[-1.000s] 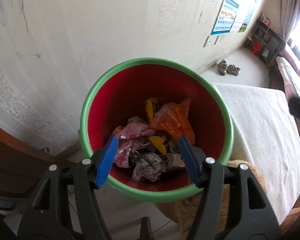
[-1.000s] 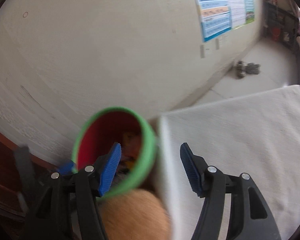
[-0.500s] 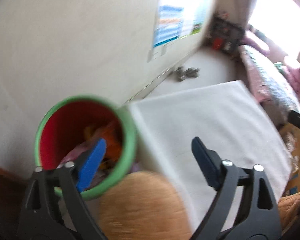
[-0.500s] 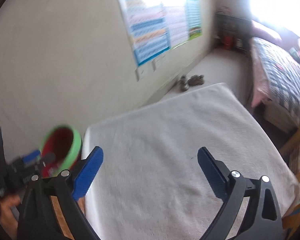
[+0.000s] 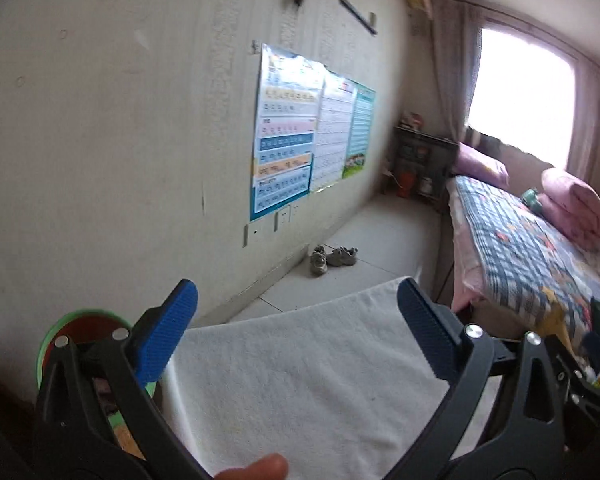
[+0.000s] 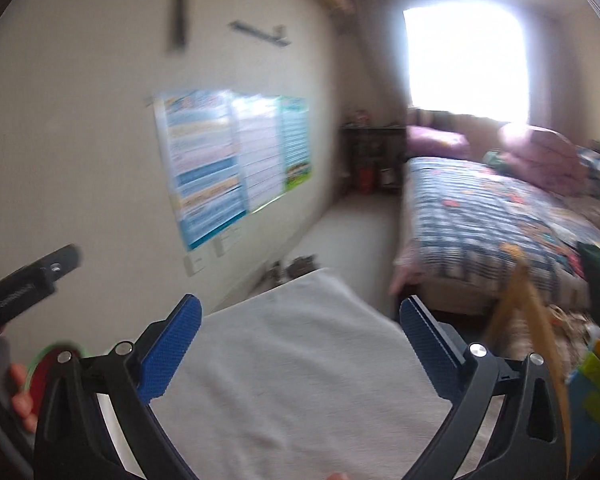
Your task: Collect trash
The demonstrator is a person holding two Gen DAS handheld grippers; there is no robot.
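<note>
The green-rimmed red trash bucket [image 5: 80,322] sits low at the far left in the left wrist view, mostly hidden behind my left finger. It shows as a blurred sliver in the right wrist view [image 6: 46,362]. My left gripper [image 5: 298,332] is wide open and empty above a white-towel-covered table [image 5: 300,372]. My right gripper [image 6: 300,344] is also wide open and empty above the same towel [image 6: 292,380]. No loose trash shows on the towel.
A wall with posters [image 5: 300,132] runs along the left. A pair of shoes [image 5: 332,258] lies on the floor by the wall. A bed with a checked quilt [image 5: 532,248] stands to the right, under a bright window [image 5: 516,92]. Coloured clutter [image 6: 596,376] lies at far right.
Both grippers have swung up and right, away from the bucket, toward the room. Both jaws have opened wider. The bucket has slid to the left edge of both views.
</note>
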